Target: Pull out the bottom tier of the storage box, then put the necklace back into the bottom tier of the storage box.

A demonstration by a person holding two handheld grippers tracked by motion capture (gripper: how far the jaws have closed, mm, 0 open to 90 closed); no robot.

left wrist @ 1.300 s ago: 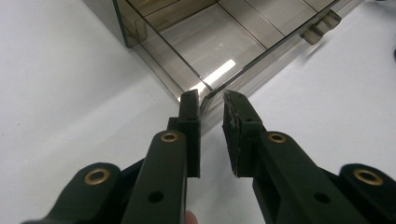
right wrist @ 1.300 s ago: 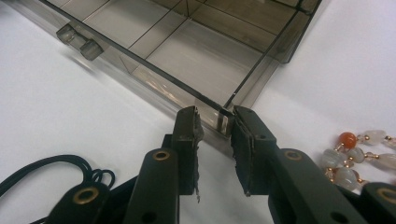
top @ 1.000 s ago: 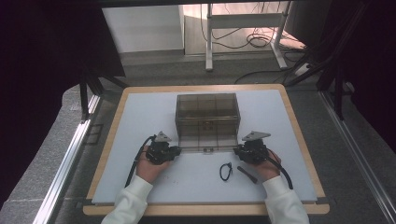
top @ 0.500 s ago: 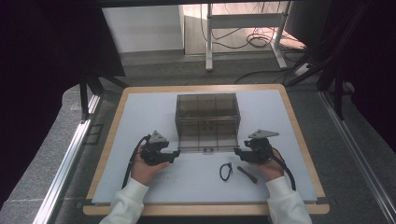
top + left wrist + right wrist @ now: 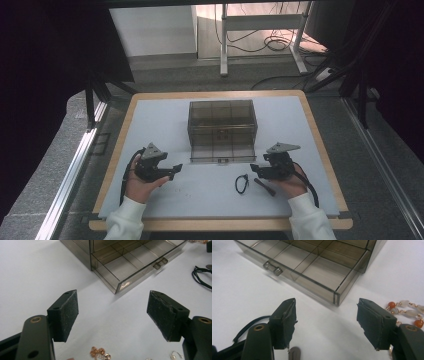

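Resting on the white table mat [image 5: 165, 125], near its middle: a smoky transparent plastic organiser box [image 5: 222, 125] with a low drawer [image 5: 220, 152], divided into compartments and pulled out from the near side of the box. Visible at the drawer front, a small clear handle [image 5: 160, 262].

Held to the left of the box, just off the near left corner of the drawer: the left gripper [image 5: 172, 171], black, with a grey three-cornered plate on top, sitting in a hand with a white sleeve. Jaws standing wide apart after opening just now, with nothing between the pads, only bare mat under them. Lying nearer than the box in the left gripper view, close under the jaws: a small pile of copper-coloured beads [image 5: 100, 352] and a little pearl earring on a hook [image 5: 175, 355].

Held to the right of the box, just off the near right corner of the drawer: the right gripper [image 5: 256, 171], likewise wide apart after opening just now, and gripping nothing. Lying in front of the box, between the two grippers and closer to the right one: a thin black cord loop [image 5: 242, 183] and a short dark stick [image 5: 264, 186]. Seen to the right of the box in the right gripper view, partly hidden by one jaw: a string of orange and pale stone beads [image 5: 405, 306].
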